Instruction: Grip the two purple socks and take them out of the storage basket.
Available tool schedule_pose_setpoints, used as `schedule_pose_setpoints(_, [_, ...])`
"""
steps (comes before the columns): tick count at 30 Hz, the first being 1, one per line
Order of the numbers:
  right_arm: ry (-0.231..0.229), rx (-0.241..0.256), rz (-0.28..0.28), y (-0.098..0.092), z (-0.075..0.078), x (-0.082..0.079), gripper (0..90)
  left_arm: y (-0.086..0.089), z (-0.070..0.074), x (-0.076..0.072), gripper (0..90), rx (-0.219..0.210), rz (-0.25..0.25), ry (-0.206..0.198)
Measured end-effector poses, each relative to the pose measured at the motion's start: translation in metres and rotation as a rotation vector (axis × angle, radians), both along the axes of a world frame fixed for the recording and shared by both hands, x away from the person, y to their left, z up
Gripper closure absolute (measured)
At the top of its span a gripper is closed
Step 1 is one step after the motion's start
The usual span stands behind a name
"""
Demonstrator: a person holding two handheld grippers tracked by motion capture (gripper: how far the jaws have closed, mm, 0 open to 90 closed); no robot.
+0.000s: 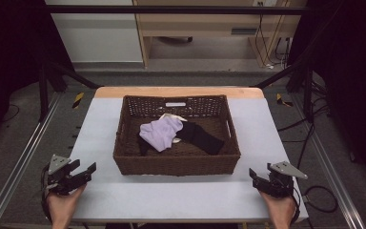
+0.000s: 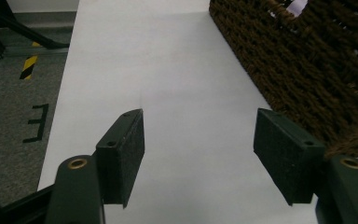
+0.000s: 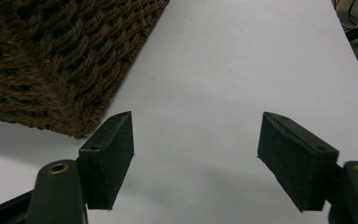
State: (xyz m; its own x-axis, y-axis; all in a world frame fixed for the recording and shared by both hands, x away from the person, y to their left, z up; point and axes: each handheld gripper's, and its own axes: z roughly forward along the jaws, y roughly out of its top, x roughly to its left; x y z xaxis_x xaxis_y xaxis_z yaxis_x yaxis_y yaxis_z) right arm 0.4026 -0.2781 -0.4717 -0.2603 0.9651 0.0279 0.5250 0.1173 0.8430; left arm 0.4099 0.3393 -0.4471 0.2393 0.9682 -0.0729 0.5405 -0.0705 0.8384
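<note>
A brown wicker basket [image 1: 176, 164] stands in the middle of the white table [image 1: 100, 143]. Inside it lie a lilac garment [image 1: 161, 133], a black garment [image 1: 201, 137] and a bit of white cloth [image 1: 171, 116]. My left gripper [image 1: 83, 171] rests near the table's front left corner, open, nothing between its jaws; its own view has the left gripper [image 2: 198, 154] just left of the basket [image 2: 307, 70]. My right gripper [image 1: 259, 175] sits near the front right corner, open and empty. From the right gripper [image 3: 196, 156] the basket's corner [image 3: 51, 70] lies ahead to the left.
Metal frame rails [image 1: 24, 152] run along both sides of the table. Cables [image 1: 314, 191] lie on the grey floor at the right. A wooden bench [image 1: 209, 24] stands beyond the table. White tabletop stretches on either side of the basket.
</note>
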Motion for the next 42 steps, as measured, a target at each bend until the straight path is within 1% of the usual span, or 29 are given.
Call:
schedule_pose_setpoints(2, [0.001, 0.006, 0.003, 0.000, 0.000, 0.000, 26.5, -0.001, 0.001, -0.001, 34.1, -0.002, 0.001, -0.006])
schedule_pose_setpoints(4, [-0.003, -0.001, 0.005, 0.000, 0.000, 0.000, 26.5, -0.003, 0.004, -0.002, 34.2, -0.006, 0.001, -0.012])
schedule_pose_setpoints(8, [0.001, 0.003, 0.008, 0.000, 0.000, -0.001, 26.1, -0.006, 0.008, -0.003, 34.0, -0.019, -0.012, -0.024])
schedule_pose_setpoints(14, [-0.006, -0.005, 0.004, -0.001, -0.001, 0.000, 25.6, -0.009, 0.020, -0.005, 33.5, -0.033, -0.027, -0.055])
schedule_pose_setpoints(18, [-0.003, 0.004, -0.001, -0.002, 0.000, 0.000, 25.1, -0.011, 0.026, -0.005, 33.5, -0.045, -0.034, -0.068])
schedule_pose_setpoints(21, [-0.008, -0.004, -0.002, -0.002, -0.001, 0.000, 24.6, -0.011, 0.031, -0.005, 33.5, -0.057, -0.036, -0.079])
schedule_pose_setpoints(23, [-0.006, 0.004, -0.006, -0.002, 0.000, 0.000, 24.1, -0.010, 0.034, -0.004, 33.5, -0.062, -0.038, -0.082])
schedule_pose_setpoints(26, [-0.009, -0.002, -0.006, -0.002, -0.001, 0.000, 23.5, -0.011, 0.038, -0.004, 33.5, -0.063, -0.042, -0.086])
schedule_pose_setpoints(30, [-0.013, -0.013, -0.007, -0.001, -0.001, 0.000, 22.9, -0.014, 0.045, -0.003, 33.8, -0.049, -0.050, -0.101])
schedule_pose_setpoints(31, [-0.011, -0.004, -0.009, -0.001, 0.000, -0.001, 22.9, -0.014, 0.047, -0.002, 33.8, -0.050, -0.050, -0.105])
schedule_pose_setpoints(33, [-0.019, -0.010, -0.010, -0.002, 0.000, 0.000, 22.6, -0.015, 0.052, -0.001, 33.8, -0.055, -0.056, -0.114])
schedule_pose_setpoints(34, [-0.019, -0.010, -0.010, -0.002, 0.000, 0.000, 22.6, -0.015, 0.052, -0.001, 33.7, -0.055, -0.056, -0.114])
schedule_pose_setpoints(35, [-0.018, -0.007, -0.014, -0.002, 0.000, 0.000, 22.4, -0.017, 0.057, 0.001, 33.7, -0.065, -0.058, -0.124])
schedule_pose_setpoints(37, [-0.018, -0.007, -0.014, -0.002, 0.000, 0.000, 22.4, -0.018, 0.059, 0.002, 33.8, -0.064, -0.063, -0.128])
schedule_pose_setpoints(38, [-0.018, -0.008, -0.015, -0.002, 0.000, 0.000, 22.4, -0.020, 0.064, 0.004, 33.8, -0.064, -0.067, -0.137])
schedule_pose_setpoints(42, [-0.019, -0.010, -0.015, -0.002, 0.000, 0.000, 22.4, -0.025, 0.075, 0.008, 33.8, -0.069, -0.082, -0.153])
